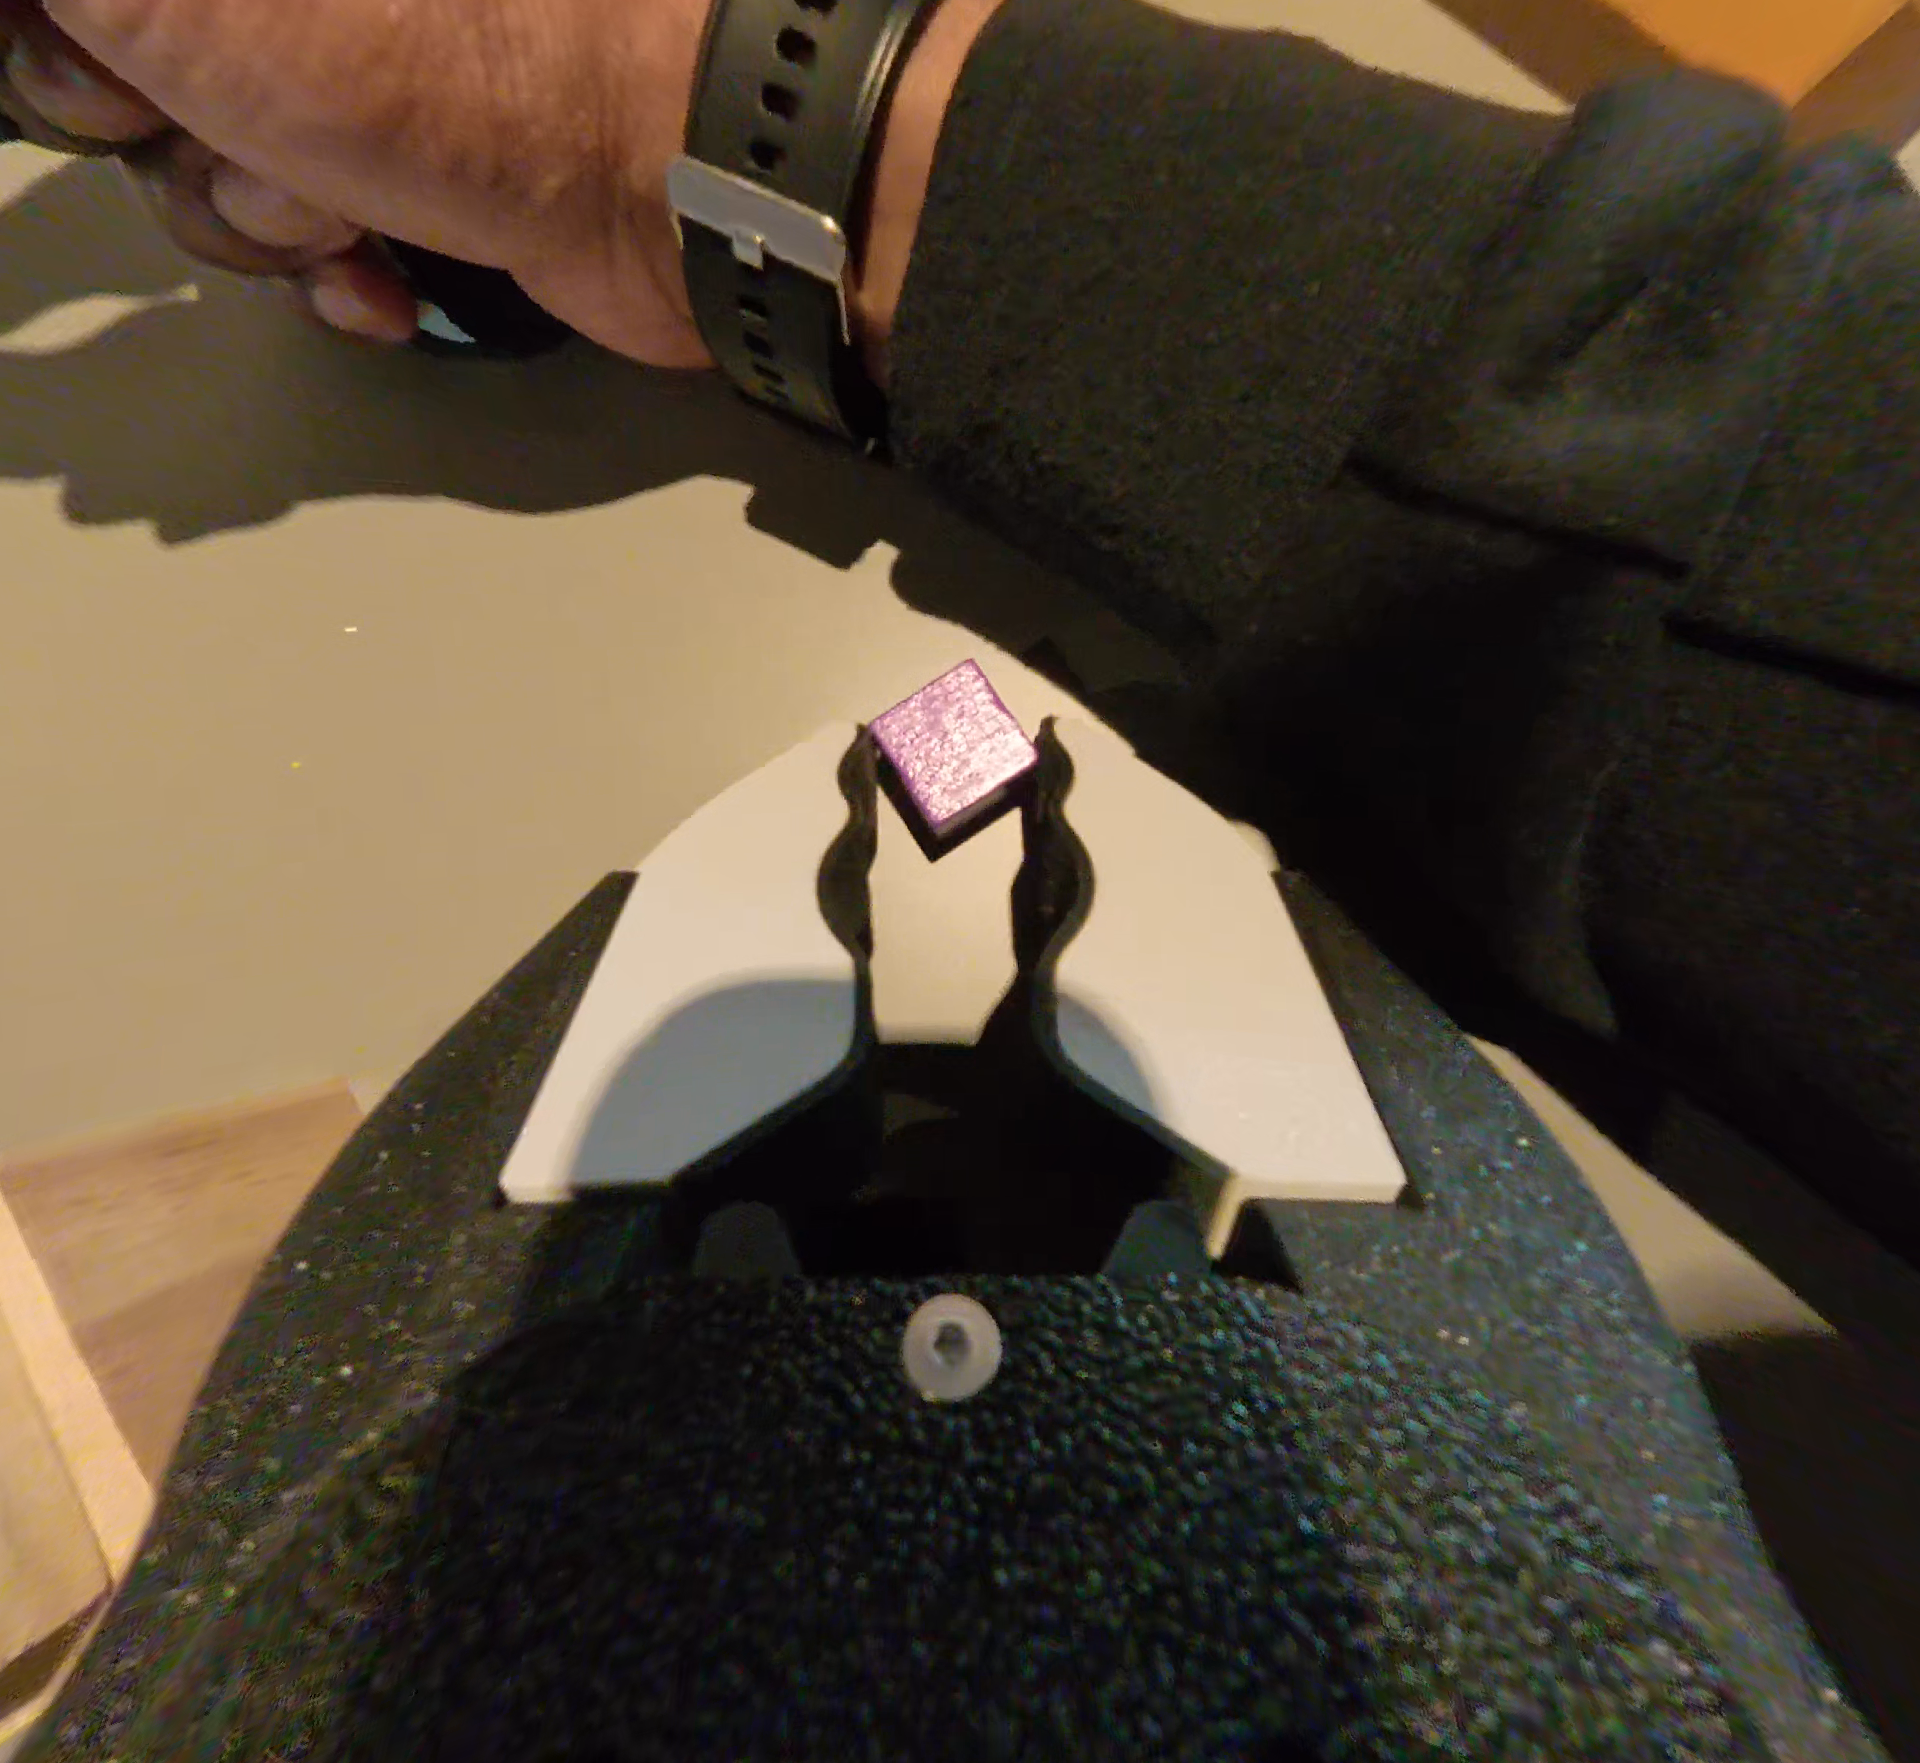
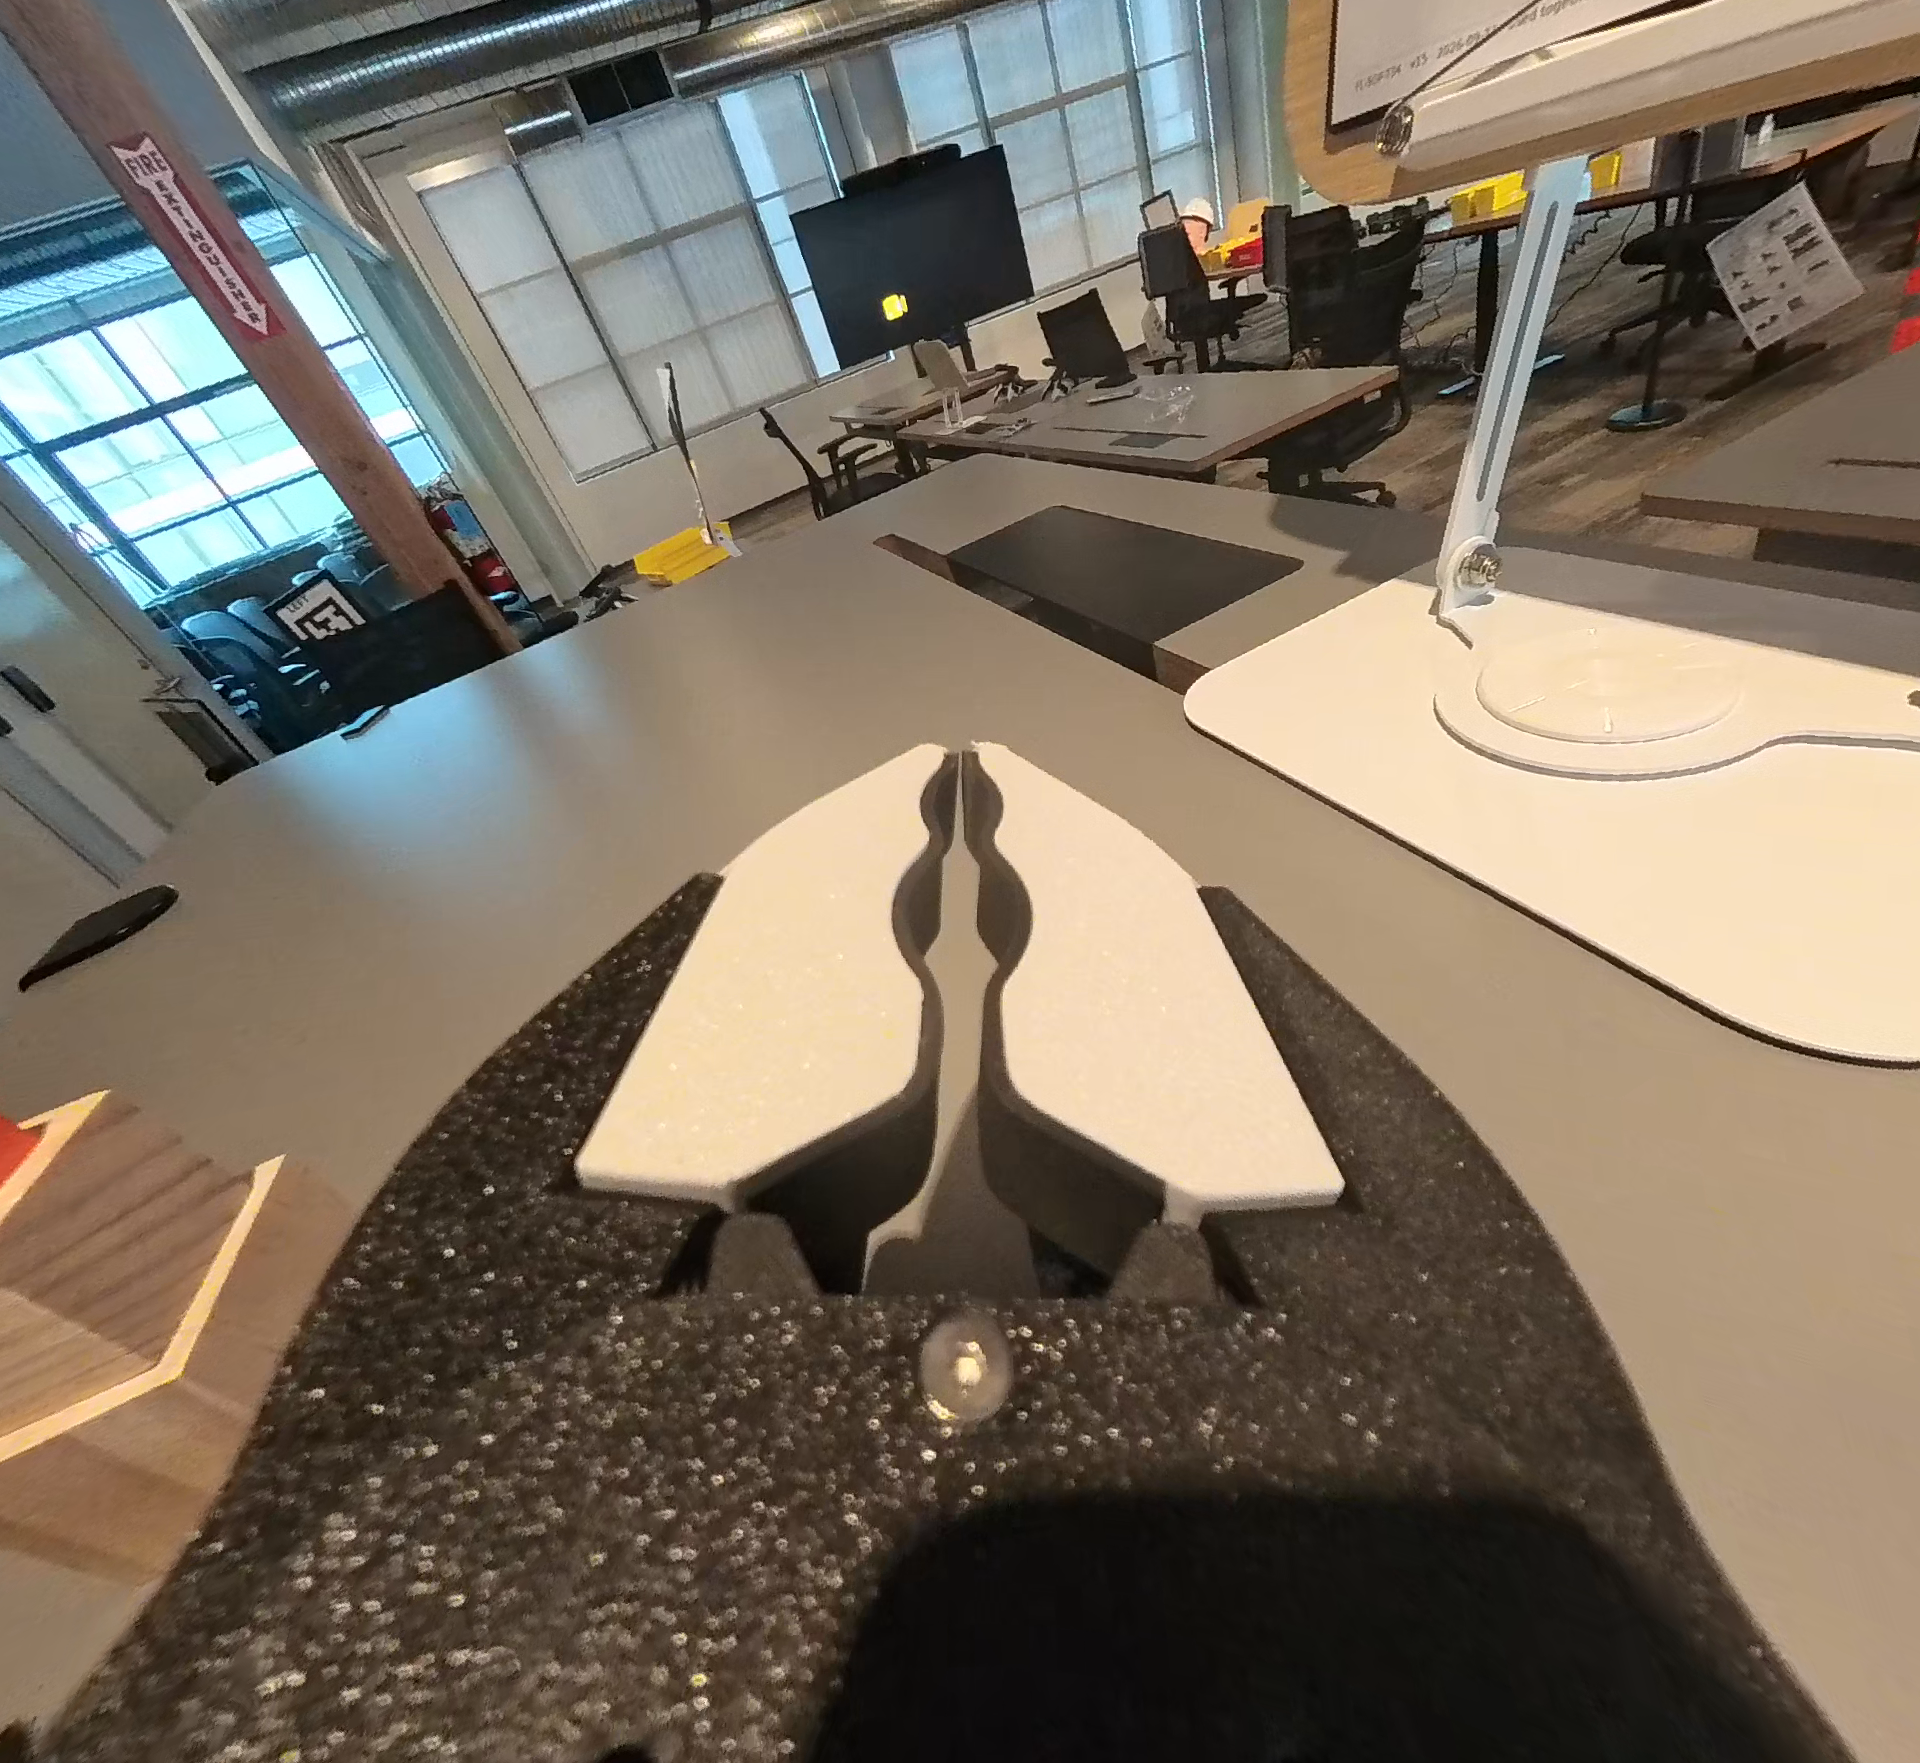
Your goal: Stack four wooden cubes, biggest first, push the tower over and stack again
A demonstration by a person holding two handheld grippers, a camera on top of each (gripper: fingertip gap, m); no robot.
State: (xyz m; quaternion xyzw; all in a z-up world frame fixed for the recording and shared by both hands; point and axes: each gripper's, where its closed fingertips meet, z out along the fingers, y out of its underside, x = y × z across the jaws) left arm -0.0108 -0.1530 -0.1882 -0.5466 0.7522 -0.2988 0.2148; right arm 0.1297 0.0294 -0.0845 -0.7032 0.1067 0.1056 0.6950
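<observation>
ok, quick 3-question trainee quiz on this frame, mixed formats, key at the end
1. True or false: the left gripper holds a purple cube between its fingers.
2. Multiple choice: in its own view the right gripper is
A. wide open over a cube
B. shut, with nothing between the fingers
C. shut on a red cube
3. Fill in: in the left wrist view, the hand above the cube wears a black ____ at the wrist.

Key: 1 true; 2 B; 3 watch
</observation>
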